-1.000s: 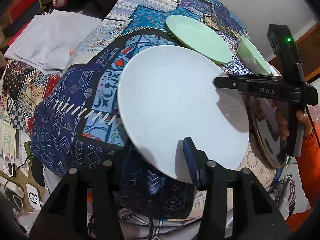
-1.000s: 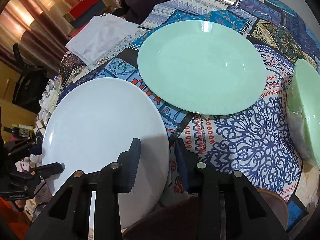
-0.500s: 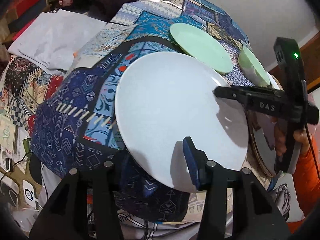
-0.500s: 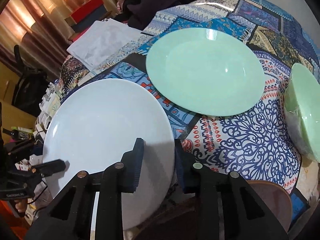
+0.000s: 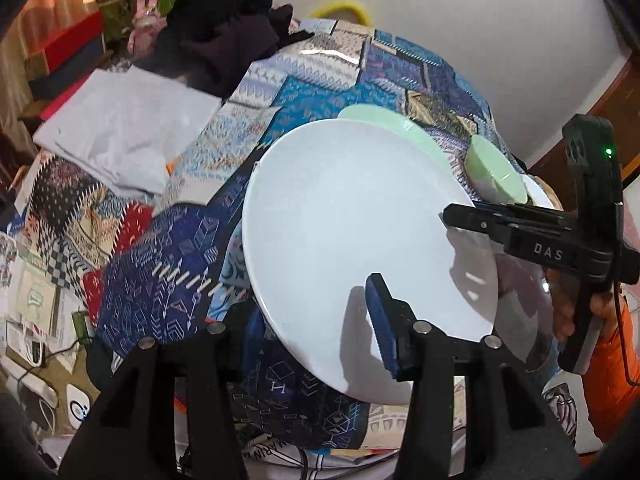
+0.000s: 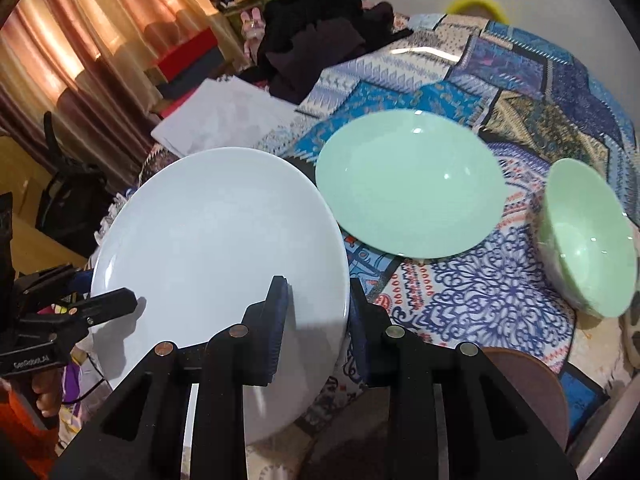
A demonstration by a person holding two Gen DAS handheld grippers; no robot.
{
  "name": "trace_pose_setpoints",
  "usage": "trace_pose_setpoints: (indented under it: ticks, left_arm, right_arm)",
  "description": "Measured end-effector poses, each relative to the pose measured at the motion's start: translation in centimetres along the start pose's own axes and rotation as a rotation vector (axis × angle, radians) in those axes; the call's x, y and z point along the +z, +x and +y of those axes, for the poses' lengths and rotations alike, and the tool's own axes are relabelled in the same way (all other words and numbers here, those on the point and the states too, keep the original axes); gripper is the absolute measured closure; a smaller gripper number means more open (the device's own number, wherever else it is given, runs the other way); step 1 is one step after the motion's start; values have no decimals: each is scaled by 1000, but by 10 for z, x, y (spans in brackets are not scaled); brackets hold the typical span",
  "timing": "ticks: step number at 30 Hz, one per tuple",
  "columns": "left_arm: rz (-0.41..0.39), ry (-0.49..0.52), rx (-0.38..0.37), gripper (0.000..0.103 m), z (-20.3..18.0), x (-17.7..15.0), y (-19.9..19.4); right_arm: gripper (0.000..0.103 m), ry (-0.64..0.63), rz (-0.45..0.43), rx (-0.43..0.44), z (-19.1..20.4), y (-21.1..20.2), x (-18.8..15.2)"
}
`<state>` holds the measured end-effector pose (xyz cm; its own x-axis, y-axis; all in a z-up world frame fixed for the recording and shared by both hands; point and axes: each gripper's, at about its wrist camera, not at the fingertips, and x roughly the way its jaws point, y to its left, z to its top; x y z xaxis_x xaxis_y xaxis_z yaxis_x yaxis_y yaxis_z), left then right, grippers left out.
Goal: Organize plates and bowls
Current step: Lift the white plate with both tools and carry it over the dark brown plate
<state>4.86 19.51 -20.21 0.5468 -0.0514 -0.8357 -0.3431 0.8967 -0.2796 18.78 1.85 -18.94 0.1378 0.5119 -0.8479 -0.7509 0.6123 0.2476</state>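
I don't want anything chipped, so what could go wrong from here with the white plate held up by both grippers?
1. The white plate hangs tilted, pinched only at its rim by the right gripper and left gripper; it could slip out.
2. The mint green plate lies just beyond its far edge, so a careless move could knock them together.

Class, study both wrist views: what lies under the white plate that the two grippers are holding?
Under the white plate shows only the patchwork tablecloth, with the plate's far edge overlapping the green plate in the left view. The cloth directly beneath is covered, so anything there is unseen.
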Motion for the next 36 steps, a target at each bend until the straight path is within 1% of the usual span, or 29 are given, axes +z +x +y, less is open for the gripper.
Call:
trace_pose_setpoints:
  ticks: [6, 10, 19, 28, 33, 36]
  left_arm:
    - [-34, 50, -12, 55, -18, 8, -9]
    - [-56, 93, -30, 55, -37, 12, -15]
    - [-76, 174, -72, 55, -77, 16, -21]
    - [-37, 231, -132, 55, -113, 12, -10]
    - [-4, 272, -143, 55, -132, 7, 2]
    - [20, 288, -140, 58, -141, 5, 11]
  right_arm:
    - [76, 32, -55, -19, -7, -28, -7]
    - [76, 60, -93, -35, -16, -47, -13]
    - [76, 119, -156, -82, -33, -89, -34]
    - [76, 173, -168, -135, -54, -111, -63]
    - [76, 223, -169, -147, -67, -118, -82]
    - [76, 255, -165, -150, -75, -118, -93]
